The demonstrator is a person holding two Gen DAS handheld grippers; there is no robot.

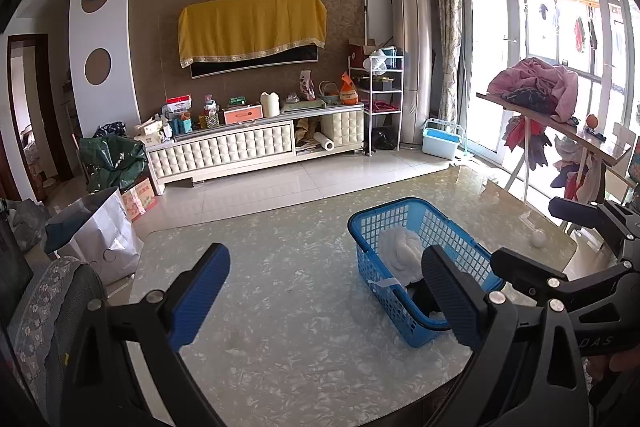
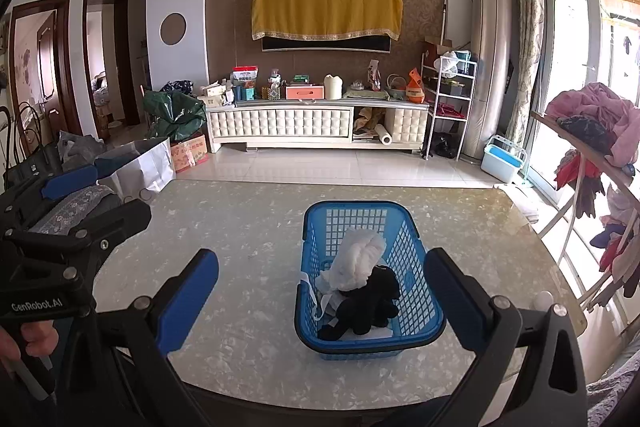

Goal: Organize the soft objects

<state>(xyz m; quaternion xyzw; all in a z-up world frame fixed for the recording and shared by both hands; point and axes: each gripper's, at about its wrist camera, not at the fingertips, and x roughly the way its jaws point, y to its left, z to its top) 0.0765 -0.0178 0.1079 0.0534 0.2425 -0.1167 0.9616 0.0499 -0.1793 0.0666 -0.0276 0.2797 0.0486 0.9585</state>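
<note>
The blue basket (image 2: 370,279) stands on the marbled bench (image 2: 260,227), at about 12 o'clock from the right tool (image 2: 320,301) and at 2 o'clock from the left tool (image 1: 328,295). Inside it lie a white fluffy bundle (image 2: 360,259) toward the far end and a black soft toy (image 2: 366,301) toward the near end, touching each other, with a white strap or ribbon (image 2: 316,291) trailing at 9 o'clock of the toy. Both tools have their fingers spread wide apart and hold nothing. A small white ball (image 1: 539,238) sits on the bench at 3 o'clock of the basket, apart from it.

The sorting looks nearly done; the ball may be the one piece left, though whether it is soft cannot be told. To take it well, the right tool should come in low, straddle the ball evenly, close gently so it does not roll away, then lift it over the basket rim before letting go.
</note>
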